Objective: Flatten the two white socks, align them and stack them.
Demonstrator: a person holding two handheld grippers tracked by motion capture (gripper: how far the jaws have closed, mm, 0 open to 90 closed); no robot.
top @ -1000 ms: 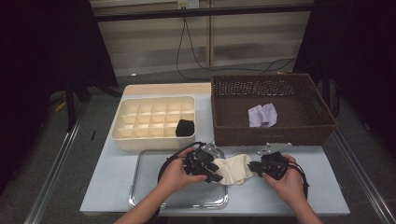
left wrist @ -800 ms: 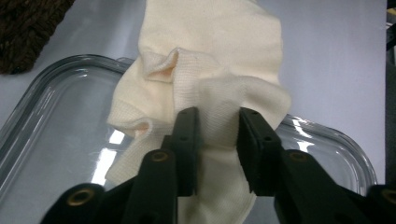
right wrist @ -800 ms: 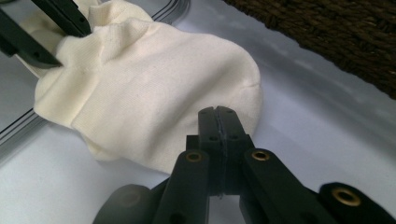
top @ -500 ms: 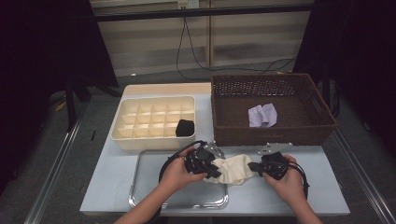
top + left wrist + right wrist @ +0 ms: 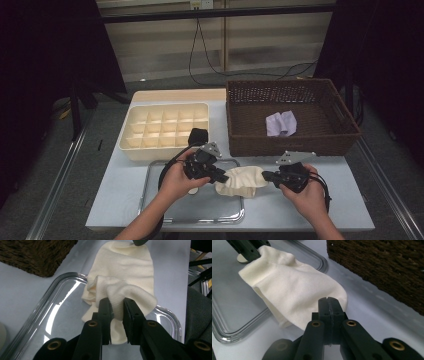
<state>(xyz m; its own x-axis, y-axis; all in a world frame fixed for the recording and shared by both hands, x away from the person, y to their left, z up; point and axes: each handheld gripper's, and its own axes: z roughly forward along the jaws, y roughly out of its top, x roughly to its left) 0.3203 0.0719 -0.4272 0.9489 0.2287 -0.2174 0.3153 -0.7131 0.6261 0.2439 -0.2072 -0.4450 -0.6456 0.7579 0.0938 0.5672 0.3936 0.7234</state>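
Cream sock [image 5: 242, 181] spans the tray [image 5: 165, 216] edge between left gripper [image 5: 220, 176] and right gripper [image 5: 266, 176]. Left gripper view: jaws, just closing, pinch a sock fold. Right gripper view: jaws clamped on sock edge.

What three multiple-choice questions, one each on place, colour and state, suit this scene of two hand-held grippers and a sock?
1. Where does the lilac cloth lie?
A. in the wicker basket
B. on the metal tray
C. in the divided box

2. What colour is the sock?
A. black
B. cream
C. lilac

3. How does the right gripper stand?
A. wide open
B. shut on the sock's edge
C. shut on the tray rim

Key: 1 A, the cloth sits on the basket's floor. 2 B, both gripper views show cream knit. 3 B, its jaws meet over the sock's end.
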